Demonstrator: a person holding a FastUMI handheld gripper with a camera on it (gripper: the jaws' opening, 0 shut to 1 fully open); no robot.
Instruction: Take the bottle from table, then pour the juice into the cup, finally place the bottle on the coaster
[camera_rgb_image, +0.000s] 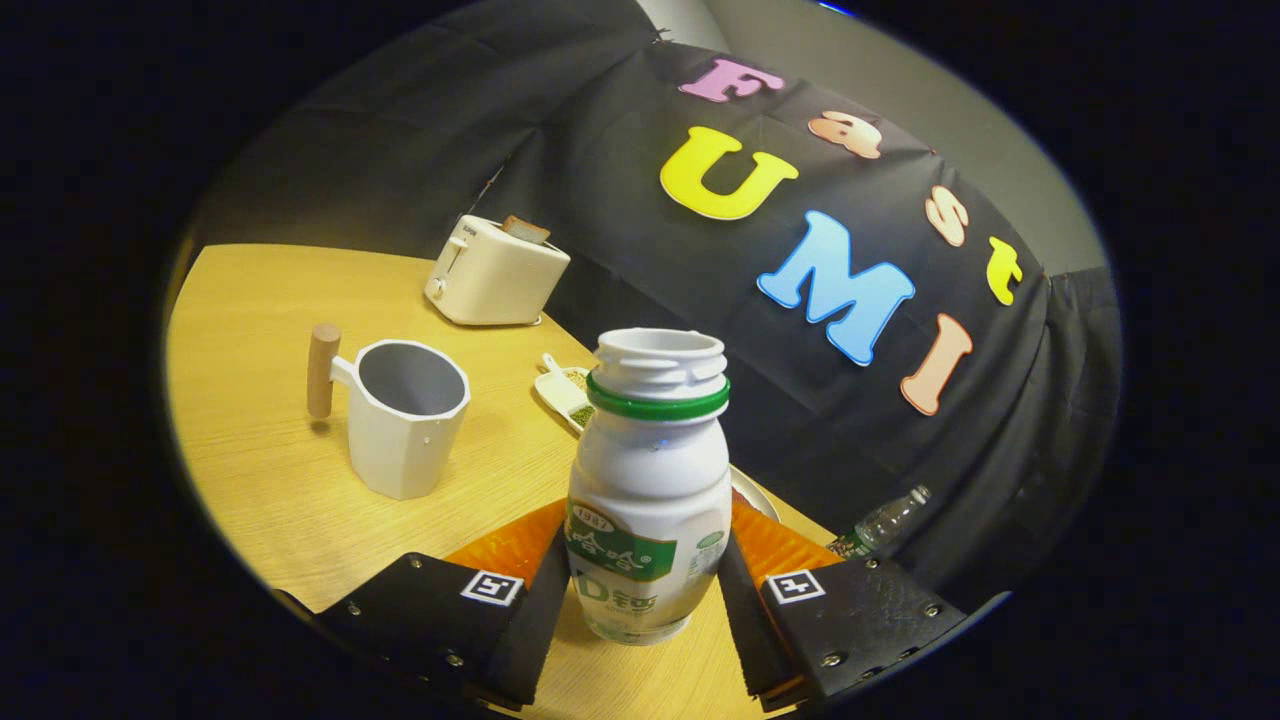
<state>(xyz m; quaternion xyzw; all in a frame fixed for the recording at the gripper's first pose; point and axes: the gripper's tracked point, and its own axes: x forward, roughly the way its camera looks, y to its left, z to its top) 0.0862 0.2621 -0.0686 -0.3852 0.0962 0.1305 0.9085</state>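
A white plastic bottle (650, 470) with a green neck ring, a green label and no cap stands between my fingers. My gripper (645, 575) is shut on its lower body, one finger pressing each side. The bottle's mouth points up, along the view, and the whole scene looks tilted. A white faceted cup (408, 430) with a wooden handle stands on the wooden table (260, 330), beyond the fingers and to the left of the bottle; its inside looks empty. A round metal rim (757, 492), perhaps the coaster, peeks out just behind the bottle on its right.
A cream toaster (495, 272) with a slice of bread in it stands farther back, past the cup. A small white scoop (563, 388) with green bits lies between the toaster and the bottle. A clear plastic bottle (880, 522) lies at the table's right edge by the black cloth.
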